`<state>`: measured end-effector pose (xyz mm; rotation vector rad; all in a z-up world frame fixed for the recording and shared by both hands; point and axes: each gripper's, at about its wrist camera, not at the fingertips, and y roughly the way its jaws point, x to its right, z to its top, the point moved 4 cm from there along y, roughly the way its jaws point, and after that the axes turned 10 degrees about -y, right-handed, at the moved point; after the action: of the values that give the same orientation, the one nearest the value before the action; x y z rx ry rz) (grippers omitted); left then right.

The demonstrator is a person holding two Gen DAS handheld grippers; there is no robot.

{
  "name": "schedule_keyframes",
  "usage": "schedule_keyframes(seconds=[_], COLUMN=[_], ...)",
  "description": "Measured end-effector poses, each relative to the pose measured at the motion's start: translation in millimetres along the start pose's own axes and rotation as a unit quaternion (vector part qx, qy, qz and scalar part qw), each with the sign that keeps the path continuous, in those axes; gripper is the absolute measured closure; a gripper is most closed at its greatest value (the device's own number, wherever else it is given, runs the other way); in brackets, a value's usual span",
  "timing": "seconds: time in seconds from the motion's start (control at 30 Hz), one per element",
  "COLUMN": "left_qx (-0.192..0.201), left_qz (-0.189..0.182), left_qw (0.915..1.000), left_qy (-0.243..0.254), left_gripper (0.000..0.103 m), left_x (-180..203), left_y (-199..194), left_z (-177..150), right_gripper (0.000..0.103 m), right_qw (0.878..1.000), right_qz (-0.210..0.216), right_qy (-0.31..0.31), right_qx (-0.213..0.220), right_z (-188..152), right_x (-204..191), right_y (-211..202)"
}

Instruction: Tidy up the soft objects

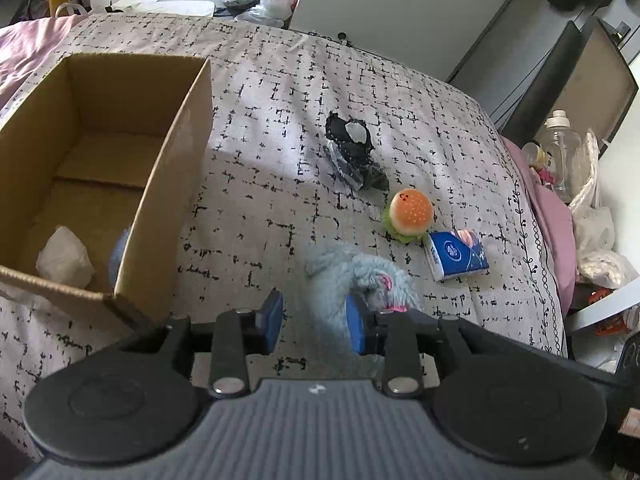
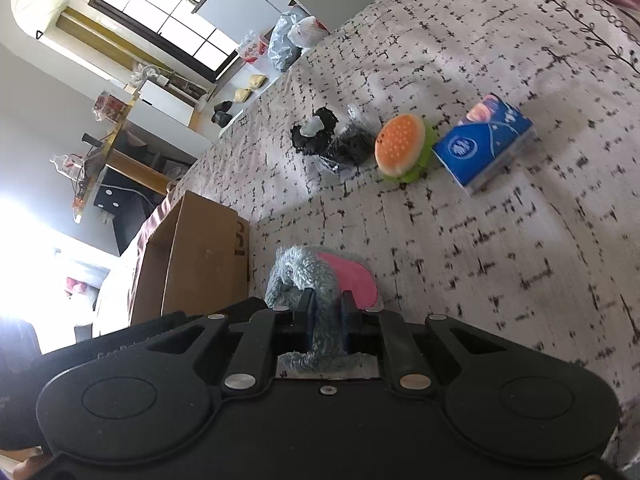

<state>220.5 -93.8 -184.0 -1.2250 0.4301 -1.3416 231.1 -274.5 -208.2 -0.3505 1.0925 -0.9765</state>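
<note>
A: Count?
B: One burger plush (image 1: 408, 216), one tissue pack (image 1: 456, 254), one black bundle (image 1: 354, 152) on bed (image 1: 260, 140); one box (image 1: 168, 184).
A: Grippers?
B: My right gripper (image 2: 325, 312) clamps grey plush (image 2: 304, 276), partly hidden; left gripper (image 1: 314, 316) apart, empty.

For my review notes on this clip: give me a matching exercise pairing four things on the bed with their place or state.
Things:
1. grey plush toy
2. burger plush
3. tissue pack
4. white crumpled item

Places or states:
A. inside the cardboard box
B. lying flat at the bed's far right
C. clamped in the right hand-held gripper
D. between tissue pack and black bag

Pairs: 1-C, 2-D, 3-B, 4-A
</note>
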Motion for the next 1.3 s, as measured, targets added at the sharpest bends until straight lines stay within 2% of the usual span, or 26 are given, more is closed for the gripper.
schedule_keyframes(seconds=[0.17,0.23,0.57,0.63,0.67,0.8,1.3], left_qx=[-0.001,-0.009,-0.032,-0.038,-0.039,-0.032,0.006], left_qz=[0.0,-0.003,-0.008,-0.011,-0.016,-0.023,-0.046], left_qw=[1.0,0.9999,0.999,0.9985,0.9983,0.9987,0.9986], left_qy=[0.004,-0.002,-0.031,-0.037,-0.04,-0.032,-0.027], left_gripper=[0.071,0.071,0.071,0.072,0.076,0.081,0.081], left_x=[1,1,-6,-6,-6,2,11], left_y=[0,3,23,25,24,15,-37], left_z=[-4,-6,-12,-13,-13,-9,9], right_gripper=[0.089,0.085,0.084,0.085,0.087,0.088,0.088], right_qw=[1.0,1.0,1.0,1.0,1.0,1.0,0.999], right_qz=[0.002,0.001,-0.008,-0.011,-0.012,-0.009,0.007], right_qy=[0.001,0.002,0.008,0.002,0.0,0.0,-0.018], right_qx=[-0.003,-0.005,-0.012,-0.014,-0.014,-0.004,0.039], right_z=[-1,-2,-4,-5,-5,-1,19], right_x=[0,-1,7,5,4,0,-36], right_y=[3,4,12,12,11,3,-28])
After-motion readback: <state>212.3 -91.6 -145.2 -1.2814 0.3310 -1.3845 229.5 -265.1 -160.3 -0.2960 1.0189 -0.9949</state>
